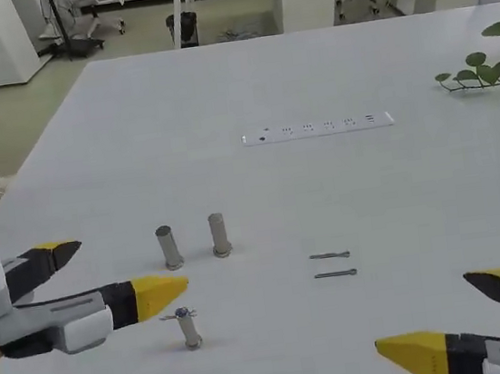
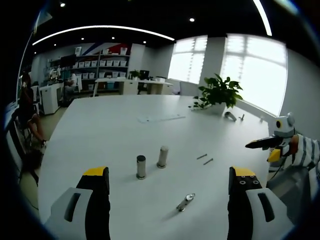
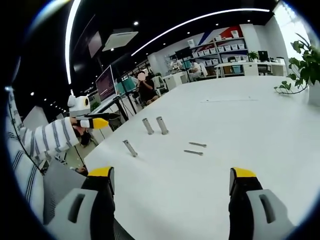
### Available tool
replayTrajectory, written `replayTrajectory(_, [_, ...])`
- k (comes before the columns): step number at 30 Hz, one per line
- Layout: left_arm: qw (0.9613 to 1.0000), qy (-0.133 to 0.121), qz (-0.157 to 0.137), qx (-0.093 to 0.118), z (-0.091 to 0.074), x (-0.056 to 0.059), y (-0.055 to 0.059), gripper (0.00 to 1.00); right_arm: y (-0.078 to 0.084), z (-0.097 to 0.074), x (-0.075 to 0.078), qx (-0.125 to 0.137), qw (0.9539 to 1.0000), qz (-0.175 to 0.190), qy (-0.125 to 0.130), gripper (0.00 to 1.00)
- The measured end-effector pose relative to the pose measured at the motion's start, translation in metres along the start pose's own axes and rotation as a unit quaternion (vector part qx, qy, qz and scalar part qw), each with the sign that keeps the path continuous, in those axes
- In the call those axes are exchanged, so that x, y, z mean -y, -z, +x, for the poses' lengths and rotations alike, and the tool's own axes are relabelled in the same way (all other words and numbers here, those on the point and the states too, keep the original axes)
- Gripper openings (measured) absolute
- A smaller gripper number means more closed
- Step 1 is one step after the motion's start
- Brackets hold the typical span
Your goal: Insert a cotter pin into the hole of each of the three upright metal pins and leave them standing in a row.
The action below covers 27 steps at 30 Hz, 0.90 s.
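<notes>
Your left tool (image 1: 133, 266) and right tool (image 1: 422, 313) both stood open, holding nothing. The loose cotter pins (image 1: 330, 256) looked light, thin and slippery; pinching one mid-length seemed safest.

1. On the table (image 1: 414, 185), one metal pin (image 1: 166, 247) stands left of a second pin (image 1: 219, 234).
2. A third pin (image 1: 189, 329) is before them.
3. Two cotter pins (image 1: 330, 256) lie to their right, one before the other.
4. A power strip (image 1: 316, 128) lies behind.

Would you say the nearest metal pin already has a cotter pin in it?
Yes, in: a cotter pin crosses the top of the metal pin.
</notes>
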<state>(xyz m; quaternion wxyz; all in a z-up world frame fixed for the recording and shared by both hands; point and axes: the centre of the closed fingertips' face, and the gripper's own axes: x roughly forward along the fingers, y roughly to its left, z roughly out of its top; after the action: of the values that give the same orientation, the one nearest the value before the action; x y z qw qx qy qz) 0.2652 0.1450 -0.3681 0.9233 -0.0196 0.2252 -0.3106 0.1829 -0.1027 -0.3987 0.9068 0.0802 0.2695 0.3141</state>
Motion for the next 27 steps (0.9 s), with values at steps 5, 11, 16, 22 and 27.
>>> replayTrajectory(5, [0.9998,0.003,0.015,-0.009,0.019,-0.012,-0.004,0.95,0.002,-0.002,0.006,-0.001,1.0,0.0,0.006,0.93])
replayTrajectory(11, [0.9989,0.009,0.038,-0.025,0.041,-0.027,0.002,0.85,0.006,-0.004,0.009,-0.006,0.9999,-0.003,0.014,0.92])
replayTrajectory(16, [0.9977,0.008,0.048,-0.046,0.058,-0.04,0.014,0.77,0.01,-0.006,0.011,-0.006,0.9997,-0.001,0.024,0.92])
replayTrajectory(22, [0.9969,0.017,0.047,-0.06,0.076,-0.052,0.027,0.64,0.026,-0.009,0.02,-0.029,0.9988,0.0,0.04,0.91])
replayTrajectory(27, [0.9972,0.023,0.039,-0.06,0.081,-0.047,0.031,0.53,0.03,-0.011,0.024,-0.03,0.9984,0.008,0.047,0.91])
